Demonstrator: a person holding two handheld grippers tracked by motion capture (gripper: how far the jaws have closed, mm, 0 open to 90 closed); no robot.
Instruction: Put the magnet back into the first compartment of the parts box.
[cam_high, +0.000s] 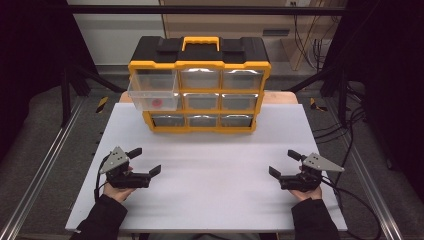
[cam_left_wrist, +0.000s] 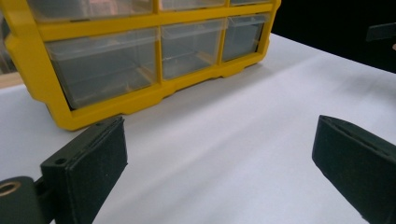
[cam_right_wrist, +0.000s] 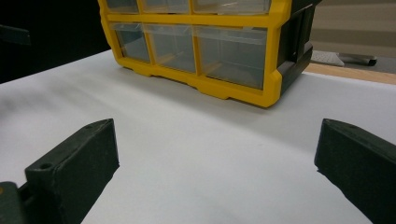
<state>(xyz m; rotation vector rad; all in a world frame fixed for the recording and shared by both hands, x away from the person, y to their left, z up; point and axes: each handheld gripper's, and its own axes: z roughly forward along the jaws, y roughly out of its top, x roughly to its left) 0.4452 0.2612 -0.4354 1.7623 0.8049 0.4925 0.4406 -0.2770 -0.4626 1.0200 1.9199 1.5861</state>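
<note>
A yellow and black organiser cabinet (cam_high: 200, 90) with clear drawers stands at the back of the white table (cam_high: 210, 165). Its top left drawer (cam_high: 153, 90) is pulled out, with a small red item (cam_high: 157, 103) inside. My left gripper (cam_high: 145, 161) rests open near the table's front left, pointing toward the cabinet (cam_left_wrist: 140, 56), nothing between its jaws. My right gripper (cam_high: 284, 163) rests open near the front right, also empty, and faces the cabinet's (cam_right_wrist: 201, 42) lower right corner.
A metal frame rail (cam_high: 40, 175) runs along the left of the table and another along the right (cam_high: 370, 185). Cables (cam_high: 350, 195) trail from the right gripper. A wooden board edge (cam_right_wrist: 345, 72) shows behind the table.
</note>
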